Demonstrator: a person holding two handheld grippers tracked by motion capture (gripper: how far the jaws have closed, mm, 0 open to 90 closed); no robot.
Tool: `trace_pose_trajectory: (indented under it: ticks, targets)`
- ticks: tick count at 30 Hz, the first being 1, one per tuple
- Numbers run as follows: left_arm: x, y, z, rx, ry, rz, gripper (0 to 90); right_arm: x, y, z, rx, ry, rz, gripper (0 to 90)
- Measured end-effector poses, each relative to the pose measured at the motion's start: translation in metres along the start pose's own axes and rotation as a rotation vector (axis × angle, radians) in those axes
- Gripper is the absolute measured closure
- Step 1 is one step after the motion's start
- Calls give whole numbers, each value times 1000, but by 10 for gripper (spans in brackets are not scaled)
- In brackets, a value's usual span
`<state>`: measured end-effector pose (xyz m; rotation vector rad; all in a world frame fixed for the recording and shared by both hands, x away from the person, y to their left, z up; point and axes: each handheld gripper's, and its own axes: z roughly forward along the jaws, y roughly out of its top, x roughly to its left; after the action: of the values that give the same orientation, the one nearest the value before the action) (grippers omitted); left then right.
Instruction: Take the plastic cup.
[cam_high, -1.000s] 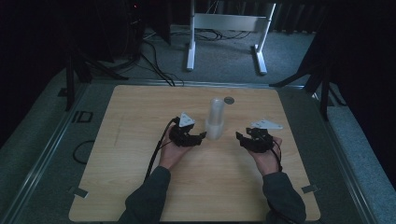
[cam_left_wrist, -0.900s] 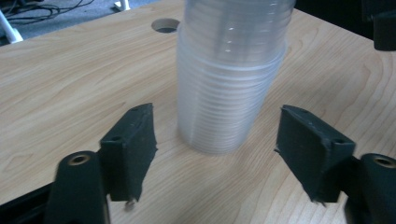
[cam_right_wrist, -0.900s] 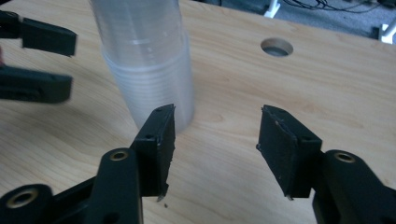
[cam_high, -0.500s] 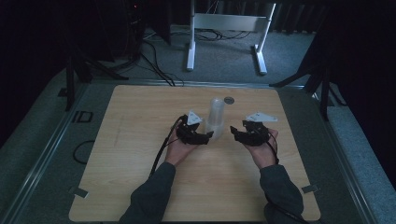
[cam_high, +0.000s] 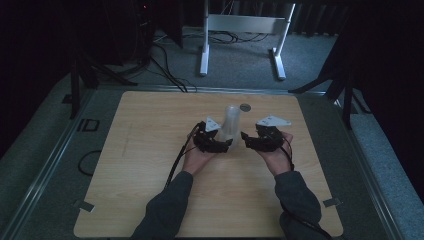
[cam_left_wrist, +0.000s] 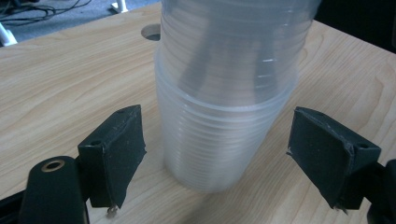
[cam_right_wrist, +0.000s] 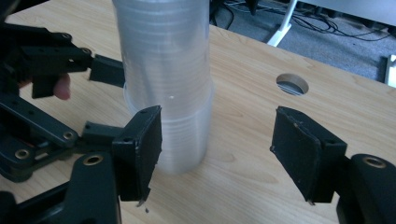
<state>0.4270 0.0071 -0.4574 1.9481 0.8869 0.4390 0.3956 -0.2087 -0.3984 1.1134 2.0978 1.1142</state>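
A tall stack of clear plastic cups (cam_high: 231, 122) stands upright on the wooden table (cam_high: 150, 150). My left gripper (cam_high: 225, 145) reaches in from the left. Its jaws have just been opening. In the left gripper view the stack's base (cam_left_wrist: 224, 116) stands between the pads of my left gripper (cam_left_wrist: 223, 149), with a gap on each side. My right gripper (cam_high: 246, 139) comes in from the right and its jaws have also just been opening. In the right gripper view the stack (cam_right_wrist: 166, 93) rises behind the left jaw of my right gripper (cam_right_wrist: 222, 149), untouched.
A round hole (cam_high: 245, 107) is cut in the tabletop just behind the stack. A white metal stand (cam_high: 240, 30) and cables lie on the floor beyond the far edge. Bare wood spreads to the left and toward the near edge.
Both hands have moved inward toward the cup stack from either side. Both pairs of jaws stand wider apart than before, and the left jaws now straddle the stack's base.
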Motion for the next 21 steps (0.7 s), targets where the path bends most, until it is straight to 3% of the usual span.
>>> trace_pose_trajectory:
  ticks: [7, 15, 21]
  targets:
    - [-1, 1, 4, -33, -16, -12, 190, -1, 10, 4, -28, 16, -2, 328]
    - [-2, 2, 9, -31, -14, -11, 211, 0, 16, 6, -46, 24, -14, 328]
    - [-3, 2, 10, -57, -8, -4, 216, 4, 24, 12, -66, 55, -16, 329]
